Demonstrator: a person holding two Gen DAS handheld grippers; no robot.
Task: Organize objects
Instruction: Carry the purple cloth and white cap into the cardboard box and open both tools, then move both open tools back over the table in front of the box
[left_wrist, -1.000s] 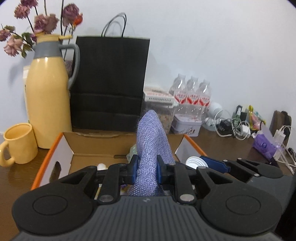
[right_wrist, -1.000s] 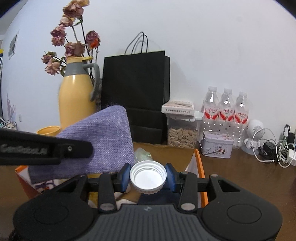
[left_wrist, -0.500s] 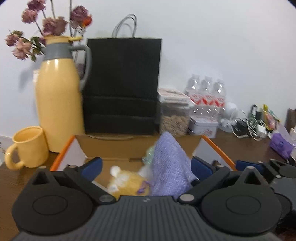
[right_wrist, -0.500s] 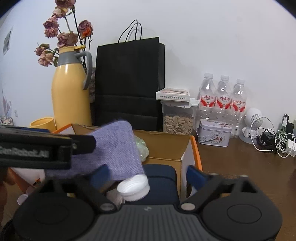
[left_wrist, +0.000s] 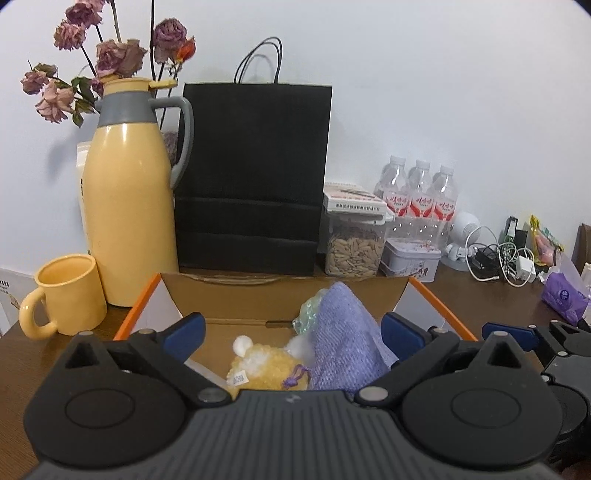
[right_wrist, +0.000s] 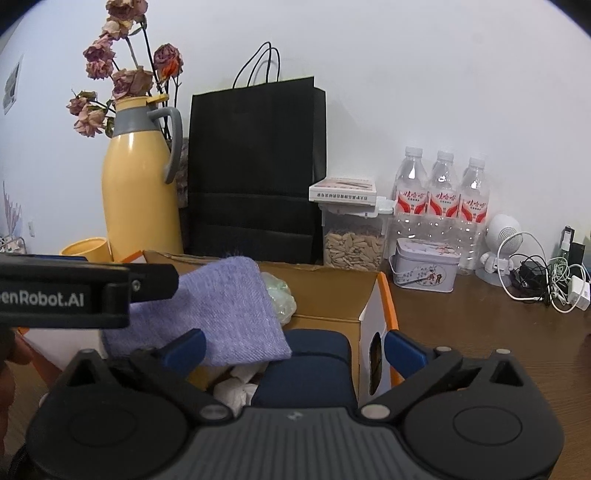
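Cloth (left_wrist: 345, 343) and cap both got dropped a second ago, so your left gripper (left_wrist: 291, 328) and right gripper (right_wrist: 293, 345) now gape wide and empty. Cloth's slumped in the box (left_wrist: 436, 295); cap's hidden. Grab the next thing.

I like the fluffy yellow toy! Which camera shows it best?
The left wrist view: the yellow plush toy lies in the cardboard box beside the purple cloth. The right wrist view doesn't show it; that cloth and the left gripper cover that spot.
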